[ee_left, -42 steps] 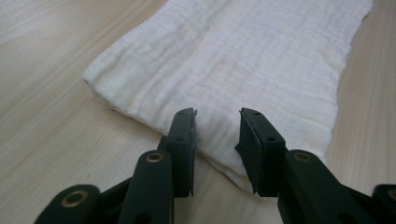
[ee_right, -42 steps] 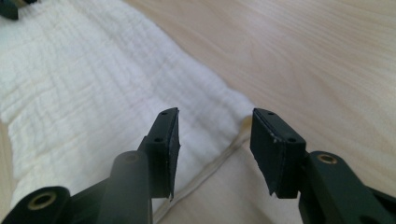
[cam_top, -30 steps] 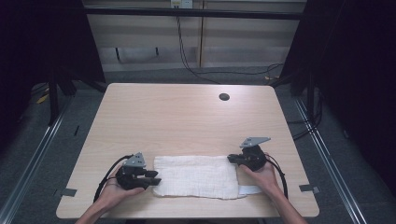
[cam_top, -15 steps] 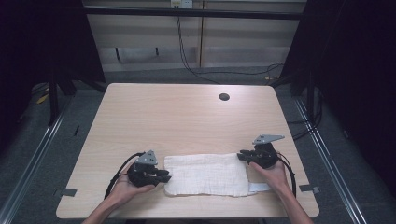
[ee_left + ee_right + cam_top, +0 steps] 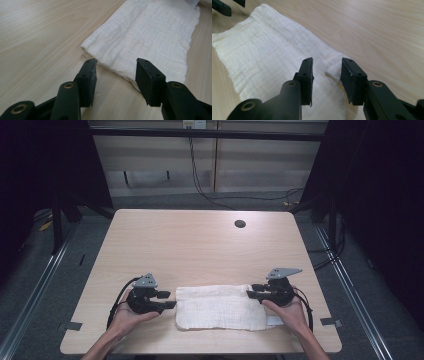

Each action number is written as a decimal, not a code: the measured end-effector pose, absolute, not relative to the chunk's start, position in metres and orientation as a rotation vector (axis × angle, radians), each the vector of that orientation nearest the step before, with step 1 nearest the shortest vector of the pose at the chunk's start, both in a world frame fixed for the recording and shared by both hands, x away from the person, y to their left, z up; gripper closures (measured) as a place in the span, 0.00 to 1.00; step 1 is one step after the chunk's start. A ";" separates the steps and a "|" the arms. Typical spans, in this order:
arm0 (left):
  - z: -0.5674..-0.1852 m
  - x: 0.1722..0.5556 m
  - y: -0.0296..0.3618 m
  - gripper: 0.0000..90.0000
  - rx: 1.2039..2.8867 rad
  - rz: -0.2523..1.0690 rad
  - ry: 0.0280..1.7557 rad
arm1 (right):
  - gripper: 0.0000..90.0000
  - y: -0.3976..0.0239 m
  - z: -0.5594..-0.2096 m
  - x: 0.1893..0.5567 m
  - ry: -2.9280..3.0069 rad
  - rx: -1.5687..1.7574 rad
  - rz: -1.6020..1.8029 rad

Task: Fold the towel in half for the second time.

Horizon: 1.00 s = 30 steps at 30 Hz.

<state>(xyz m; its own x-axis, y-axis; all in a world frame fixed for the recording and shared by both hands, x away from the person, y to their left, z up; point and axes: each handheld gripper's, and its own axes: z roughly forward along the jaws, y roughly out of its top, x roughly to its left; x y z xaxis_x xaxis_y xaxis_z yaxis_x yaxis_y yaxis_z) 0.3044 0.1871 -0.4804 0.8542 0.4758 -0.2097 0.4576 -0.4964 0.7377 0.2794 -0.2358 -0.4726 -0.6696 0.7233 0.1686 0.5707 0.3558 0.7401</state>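
You see the table (image 5: 200, 245) evenly lit from above, dark surroundings swallowing the room's edges, soft shadows, mild grain in the high view, near jaws slightly soft in both gripper views, no glare.

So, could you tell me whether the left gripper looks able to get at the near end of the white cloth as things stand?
Probably yes. The left gripper has its jaws apart, just short of the folded white cloth's edge, with only bare table between them.
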 end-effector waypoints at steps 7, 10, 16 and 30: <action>-0.471 0.308 0.181 0.59 2.142 0.017 0.648 | 0.64 -0.210 -0.465 0.265 2.516 1.050 1.274; -0.468 0.318 0.179 0.59 2.137 0.011 0.650 | 0.62 -0.201 -0.464 0.263 2.544 1.029 1.281; -0.455 0.338 0.172 0.62 2.110 0.028 0.639 | 0.58 -0.180 -0.463 0.263 2.608 0.973 1.313; -0.461 0.350 0.164 0.64 2.131 0.076 0.631 | 0.67 -0.128 -0.457 0.264 2.705 0.844 1.334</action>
